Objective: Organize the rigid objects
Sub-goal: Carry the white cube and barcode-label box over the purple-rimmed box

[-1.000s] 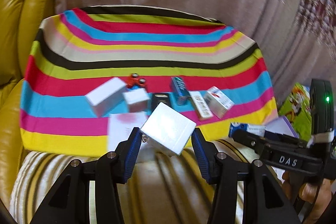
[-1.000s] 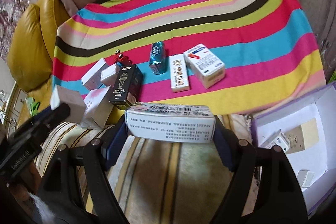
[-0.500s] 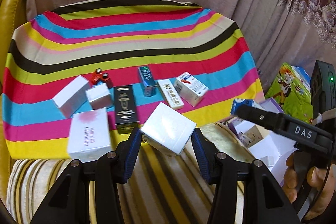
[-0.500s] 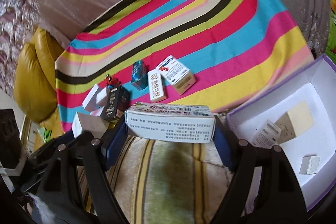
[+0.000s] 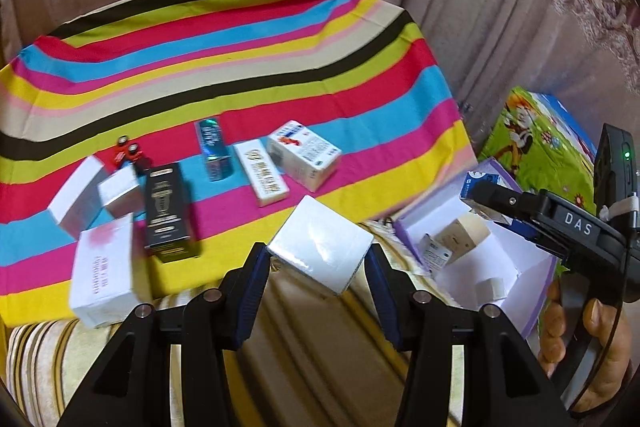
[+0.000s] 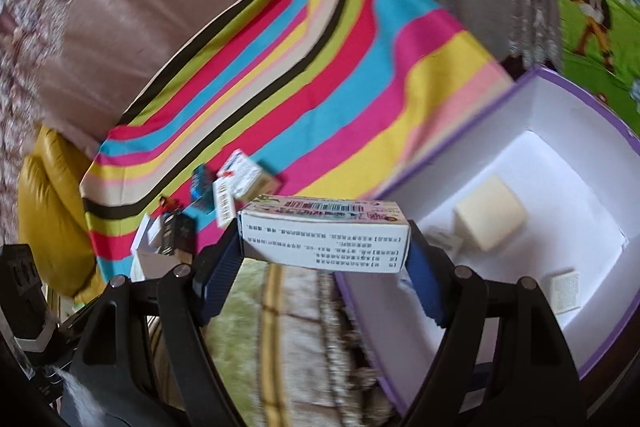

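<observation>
only the left wrist view shows the right gripper's [image 5: 496, 201] "das" label, left gripper [image 5: 318, 259] clamping a white box [image 5: 320, 247] above the striped cloth [image 5: 240, 67]; the right clamps a barcoded carton [image 6: 324, 239] beside the purple-rimmed box [image 6: 532, 99].

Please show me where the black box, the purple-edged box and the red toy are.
black box [image 5: 167, 213], left wrist view, front face.
purple-edged box [image 6: 576, 163], right wrist view, inner far wall.
red toy [image 5: 127, 149], left wrist view, its top.

Striped cloth [image 5: 240, 39] covers the surface. Lying on it: black box [image 5: 167, 213], teal box [image 5: 214, 149], two white printed cartons [image 5: 264, 173] [image 5: 304, 157], white boxes at left [image 5: 102, 273], red spinner [image 5: 128, 151]. Purple-rimmed open box [image 6: 532, 99] beside the cloth.
</observation>
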Tool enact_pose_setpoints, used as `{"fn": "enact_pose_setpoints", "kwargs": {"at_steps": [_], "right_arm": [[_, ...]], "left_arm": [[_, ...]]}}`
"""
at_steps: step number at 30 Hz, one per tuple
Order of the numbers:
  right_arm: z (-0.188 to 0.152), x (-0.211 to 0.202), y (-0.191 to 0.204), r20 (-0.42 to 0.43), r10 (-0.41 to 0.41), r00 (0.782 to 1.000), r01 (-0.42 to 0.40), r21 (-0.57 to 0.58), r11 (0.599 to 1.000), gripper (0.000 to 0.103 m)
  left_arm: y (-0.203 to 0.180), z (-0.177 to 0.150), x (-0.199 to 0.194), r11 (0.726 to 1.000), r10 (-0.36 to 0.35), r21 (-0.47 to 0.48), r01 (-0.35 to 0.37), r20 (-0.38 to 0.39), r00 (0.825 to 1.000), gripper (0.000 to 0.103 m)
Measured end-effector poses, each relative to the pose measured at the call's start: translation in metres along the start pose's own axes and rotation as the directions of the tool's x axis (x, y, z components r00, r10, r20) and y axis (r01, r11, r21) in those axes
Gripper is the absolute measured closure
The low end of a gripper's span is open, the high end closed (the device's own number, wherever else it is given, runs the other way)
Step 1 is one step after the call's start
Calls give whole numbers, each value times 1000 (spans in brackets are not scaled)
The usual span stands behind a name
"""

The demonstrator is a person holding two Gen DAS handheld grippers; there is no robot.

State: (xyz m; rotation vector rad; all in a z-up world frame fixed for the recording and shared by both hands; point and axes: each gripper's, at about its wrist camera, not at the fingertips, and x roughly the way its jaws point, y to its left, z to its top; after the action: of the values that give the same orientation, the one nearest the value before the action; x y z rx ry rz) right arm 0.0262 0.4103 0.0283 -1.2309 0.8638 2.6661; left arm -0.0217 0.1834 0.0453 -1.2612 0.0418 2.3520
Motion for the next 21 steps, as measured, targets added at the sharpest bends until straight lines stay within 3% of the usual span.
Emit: {"fn": "enact_pose_setpoints", "kwargs": {"at_steps": [9, 21], "right_arm": [[-3, -20, -50, 32, -100, 994, 99, 44, 994, 24], [-17, -29, -93, 9, -230, 973, 229, 61, 972, 24]], "left_arm": [[-43, 5, 16, 993, -83, 80, 87, -57, 995, 53], [-91, 0, 32, 964, -205, 141, 225, -144, 968, 53]]}}
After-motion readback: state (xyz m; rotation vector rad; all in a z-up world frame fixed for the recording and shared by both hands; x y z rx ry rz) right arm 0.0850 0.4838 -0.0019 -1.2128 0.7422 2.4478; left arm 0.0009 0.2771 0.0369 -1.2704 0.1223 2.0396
